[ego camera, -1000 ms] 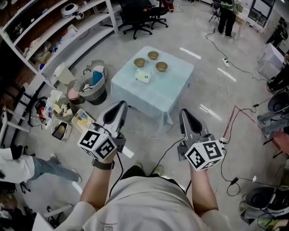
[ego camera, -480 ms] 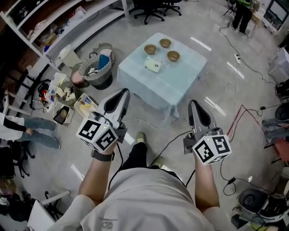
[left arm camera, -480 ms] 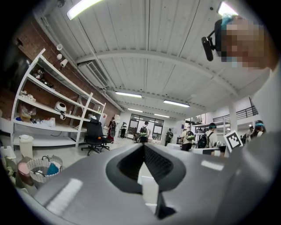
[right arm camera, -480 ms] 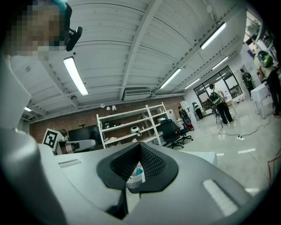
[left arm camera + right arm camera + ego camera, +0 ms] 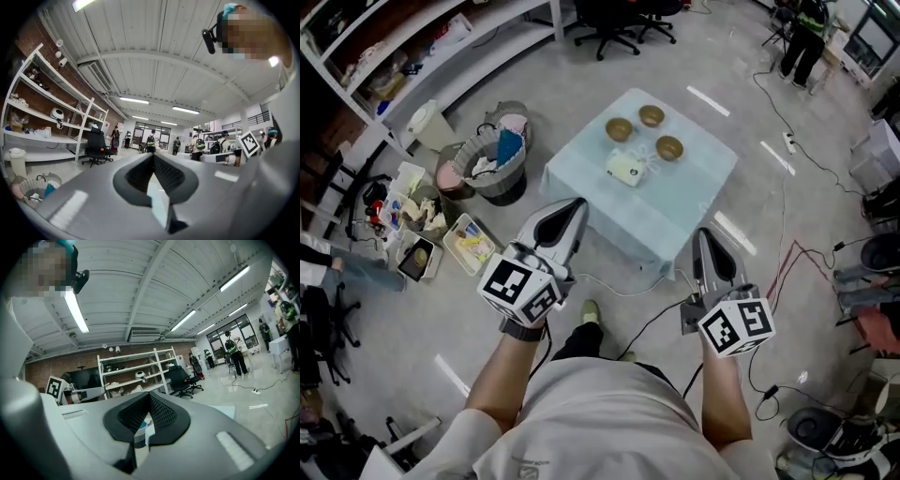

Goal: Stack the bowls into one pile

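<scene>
Short of the table, both grippers closed and empty

On the square table draped in pale blue cloth [image 5: 675, 211] sit a small brown bowl [image 5: 619, 128] at left, a second brown bowl [image 5: 652, 115] at the far side and a third brown bowl [image 5: 669, 148] at right, all apart, a white box [image 5: 625, 169] just beside them. Left gripper [image 5: 575, 208] and right gripper [image 5: 704, 239] hang short of it, jaws pressed together on nothing

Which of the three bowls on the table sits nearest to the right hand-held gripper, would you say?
The rightmost bowl, just right of the white box. The left bowl and the back bowl both lie farther from the right hand-held gripper.
</scene>
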Demonstrator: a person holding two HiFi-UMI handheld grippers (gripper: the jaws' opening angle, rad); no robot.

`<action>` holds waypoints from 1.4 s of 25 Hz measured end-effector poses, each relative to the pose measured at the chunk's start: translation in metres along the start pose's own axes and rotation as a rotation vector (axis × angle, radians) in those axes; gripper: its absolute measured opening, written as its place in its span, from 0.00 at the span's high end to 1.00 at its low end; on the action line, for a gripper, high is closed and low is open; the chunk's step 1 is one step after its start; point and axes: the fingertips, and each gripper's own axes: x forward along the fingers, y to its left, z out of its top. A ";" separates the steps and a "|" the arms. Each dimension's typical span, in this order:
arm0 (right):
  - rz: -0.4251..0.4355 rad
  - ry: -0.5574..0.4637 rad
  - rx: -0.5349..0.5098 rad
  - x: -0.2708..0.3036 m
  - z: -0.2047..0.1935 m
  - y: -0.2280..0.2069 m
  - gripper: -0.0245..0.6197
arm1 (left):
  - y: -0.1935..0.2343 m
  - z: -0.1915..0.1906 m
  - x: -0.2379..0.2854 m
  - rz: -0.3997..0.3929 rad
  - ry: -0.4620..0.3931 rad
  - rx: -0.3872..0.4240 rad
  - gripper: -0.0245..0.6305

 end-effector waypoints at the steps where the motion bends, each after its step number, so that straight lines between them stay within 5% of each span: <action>1: -0.003 0.005 -0.003 0.011 -0.002 0.004 0.95 | 0.009 0.000 0.004 -0.010 0.002 0.005 0.95; 8: -0.036 0.008 -0.022 0.078 -0.014 0.021 0.95 | 0.062 -0.010 0.029 -0.092 0.009 0.012 0.95; 24: -0.030 0.059 0.007 0.168 -0.026 0.011 0.95 | 0.124 -0.021 0.072 -0.087 0.012 -0.031 0.95; 35: -0.035 0.108 0.063 0.251 -0.054 -0.049 0.95 | 0.168 -0.040 0.137 -0.111 0.044 -0.015 0.95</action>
